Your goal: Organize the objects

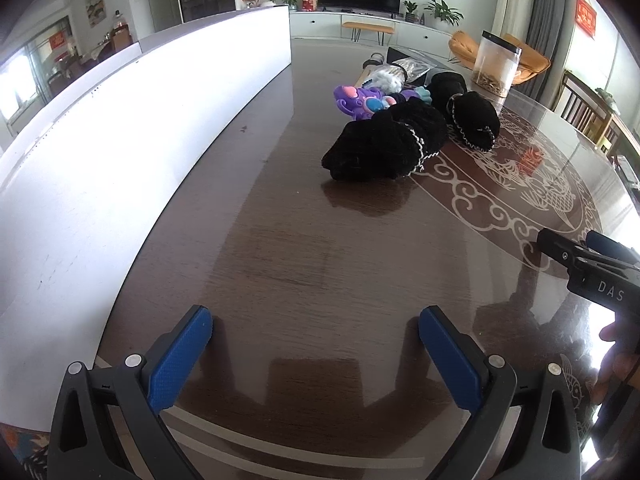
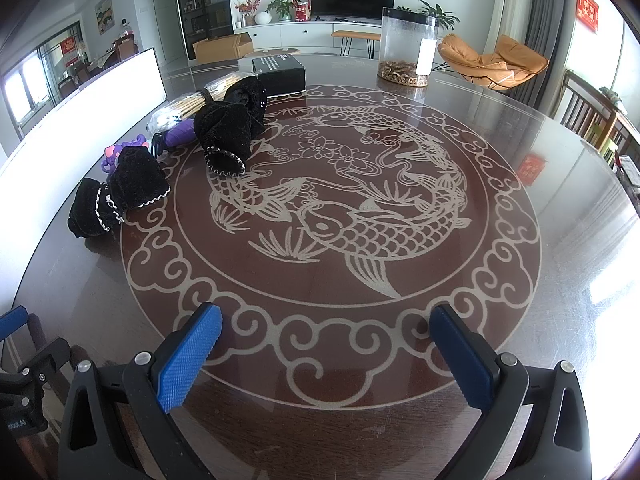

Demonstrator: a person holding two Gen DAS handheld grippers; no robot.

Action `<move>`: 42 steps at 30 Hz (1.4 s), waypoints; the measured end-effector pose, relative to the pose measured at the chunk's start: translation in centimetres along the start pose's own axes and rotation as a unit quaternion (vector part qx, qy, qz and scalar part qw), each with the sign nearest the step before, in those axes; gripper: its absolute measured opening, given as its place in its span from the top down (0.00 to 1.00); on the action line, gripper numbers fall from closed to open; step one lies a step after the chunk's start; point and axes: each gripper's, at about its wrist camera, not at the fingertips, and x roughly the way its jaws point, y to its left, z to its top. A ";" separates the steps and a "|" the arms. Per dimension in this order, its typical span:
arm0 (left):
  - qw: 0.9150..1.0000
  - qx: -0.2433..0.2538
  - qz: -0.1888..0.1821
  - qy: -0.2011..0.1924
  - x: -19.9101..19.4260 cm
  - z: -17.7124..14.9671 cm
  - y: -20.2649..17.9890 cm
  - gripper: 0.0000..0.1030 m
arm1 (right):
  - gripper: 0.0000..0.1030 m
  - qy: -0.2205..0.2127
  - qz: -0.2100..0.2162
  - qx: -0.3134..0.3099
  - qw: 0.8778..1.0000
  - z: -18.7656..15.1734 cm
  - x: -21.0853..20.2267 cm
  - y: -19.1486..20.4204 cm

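Observation:
My left gripper point(image 1: 316, 326) is open and empty, low over the dark glass-topped table point(image 1: 304, 248). My right gripper point(image 2: 326, 326) is open and empty above the carp pattern point(image 2: 340, 200); it also shows in the left wrist view point(image 1: 568, 246). Ahead lie black velvet pouches with silver trim point(image 1: 380, 148) point(image 2: 114, 196), another pouch point(image 2: 228, 132), a purple plastic toy point(image 1: 358, 102) point(image 2: 116, 152), a bundle of chopsticks in clear wrap point(image 2: 192, 102), a black box point(image 2: 280, 70) and a clear jar with dried bits point(image 1: 494, 66) point(image 2: 406, 46).
A long white board point(image 1: 120, 152) point(image 2: 80, 112) stands along the table's left side. Wooden chairs point(image 2: 596, 120) stand at the right edge. An orange lounge chair point(image 2: 492, 60) and a TV cabinet are beyond the table.

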 end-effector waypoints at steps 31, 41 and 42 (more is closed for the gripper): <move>1.000 -0.003 0.001 -0.014 0.2 0.3 -0.3 0.00 | 0.66 -0.008 0.044 -0.109 0.993 6.0 3.4 2.1; 1.000 -0.003 0.002 -0.014 0.2 0.3 -0.3 0.00 | 0.64 -0.038 0.006 -0.087 0.995 -2.4 -2.6 -2.4; 1.000 -0.003 0.002 -0.014 0.2 0.3 -0.3 0.00 | 0.62 -0.038 0.005 -0.083 0.996 -2.6 -2.9 -2.7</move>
